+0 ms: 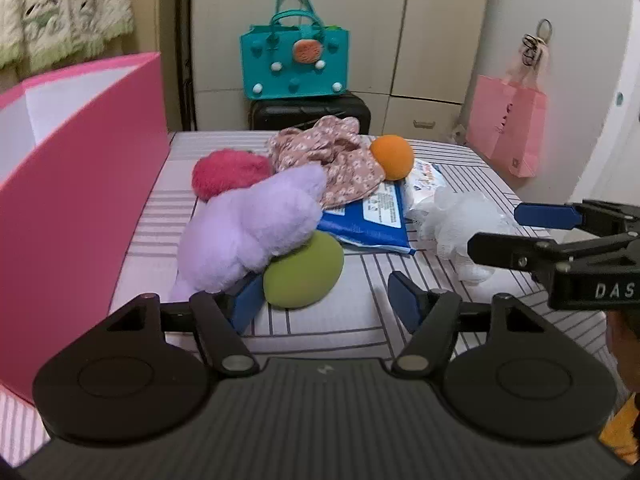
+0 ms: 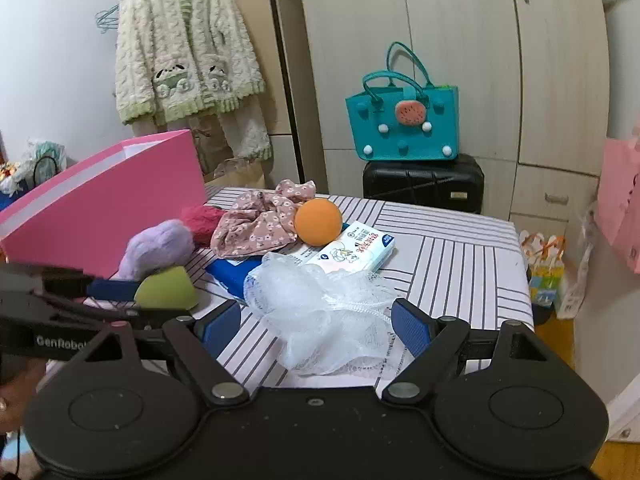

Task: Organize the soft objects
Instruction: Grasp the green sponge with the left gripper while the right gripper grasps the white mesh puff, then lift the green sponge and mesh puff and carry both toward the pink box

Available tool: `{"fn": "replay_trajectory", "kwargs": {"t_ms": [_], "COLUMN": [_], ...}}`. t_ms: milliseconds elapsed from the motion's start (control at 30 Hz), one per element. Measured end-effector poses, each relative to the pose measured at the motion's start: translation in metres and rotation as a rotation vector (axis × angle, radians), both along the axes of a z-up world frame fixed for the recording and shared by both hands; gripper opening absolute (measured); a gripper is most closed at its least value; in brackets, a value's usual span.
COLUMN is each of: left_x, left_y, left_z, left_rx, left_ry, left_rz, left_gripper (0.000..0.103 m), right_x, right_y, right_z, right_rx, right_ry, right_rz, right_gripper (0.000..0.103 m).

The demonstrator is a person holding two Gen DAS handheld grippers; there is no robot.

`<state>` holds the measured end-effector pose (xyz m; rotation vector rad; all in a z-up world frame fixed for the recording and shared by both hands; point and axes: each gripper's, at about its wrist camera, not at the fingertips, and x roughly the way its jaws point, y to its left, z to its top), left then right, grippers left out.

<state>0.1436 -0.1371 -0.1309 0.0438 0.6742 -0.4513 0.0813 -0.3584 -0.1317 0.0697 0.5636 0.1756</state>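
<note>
On the striped table lie a green foam egg (image 1: 303, 272), a purple plush (image 1: 256, 228), a red fluffy ball (image 1: 230, 174), a floral cloth (image 1: 328, 160), an orange ball (image 1: 392, 157) and a white mesh sponge (image 1: 460, 228). My left gripper (image 1: 326, 306) is open, its jaws either side of the green egg's near end. My right gripper (image 2: 316, 326) is open around the white mesh sponge (image 2: 328, 316). The green egg (image 2: 168, 290), purple plush (image 2: 158, 246) and orange ball (image 2: 318, 221) also show in the right wrist view.
An open pink box (image 1: 80, 200) stands at the table's left. A blue packet (image 1: 372, 216) and a tissue pack (image 2: 352, 252) lie mid-table. A teal bag (image 1: 294, 62) on a black suitcase (image 1: 308, 112) stands behind. A pink paper bag (image 1: 506, 128) hangs at right.
</note>
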Motion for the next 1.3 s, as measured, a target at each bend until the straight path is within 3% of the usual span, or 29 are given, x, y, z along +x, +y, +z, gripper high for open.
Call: {"fn": "replay_trajectory", "kwargs": {"t_ms": [300,367,433,533,633,933,1133,1300], "left_x": [0.005,0.005,0.004,0.001,-0.001,-0.008,-0.005,-0.006], "left_y": [0.001,0.003,0.004,0.003,0.004,0.016,0.025,0.027], "left_z": [-0.005,-0.006,-0.006,-0.006,-0.005,0.001,0.007,0.008], "left_rx": [-0.024,-0.029,-0.032,-0.02,-0.026,-0.091,-0.145,-0.109], "left_ry": [0.001,0.001,0.003,-0.004,0.004,0.088,0.193,0.255], "left_rz": [0.103,0.112,0.112,0.106,0.094,0.006,-0.077,-0.086], "left_gripper": [0.039,0.037,0.036,0.036,0.036,0.036,0.036,0.036], "right_x": [0.014,0.014,0.015,0.011,0.002,-0.021,-0.035,-0.049], "right_y": [0.002,0.001,0.001,0.005,0.012,0.013,0.02,0.024], "right_z": [-0.012,-0.014,-0.015,-0.016,-0.013,-0.007,0.0,-0.004], "right_rx": [0.002,0.014,0.011,-0.027,-0.06,-0.054,-0.044,-0.01], "right_ry": [0.041,0.044,0.052,0.035,0.016,0.025,0.05,0.109], "right_rz": [0.0,-0.004,-0.014,-0.027,-0.025,-0.037,-0.014,-0.051], "right_gripper": [0.085,0.077,0.058,0.041,0.033,0.026,0.025,0.026]}}
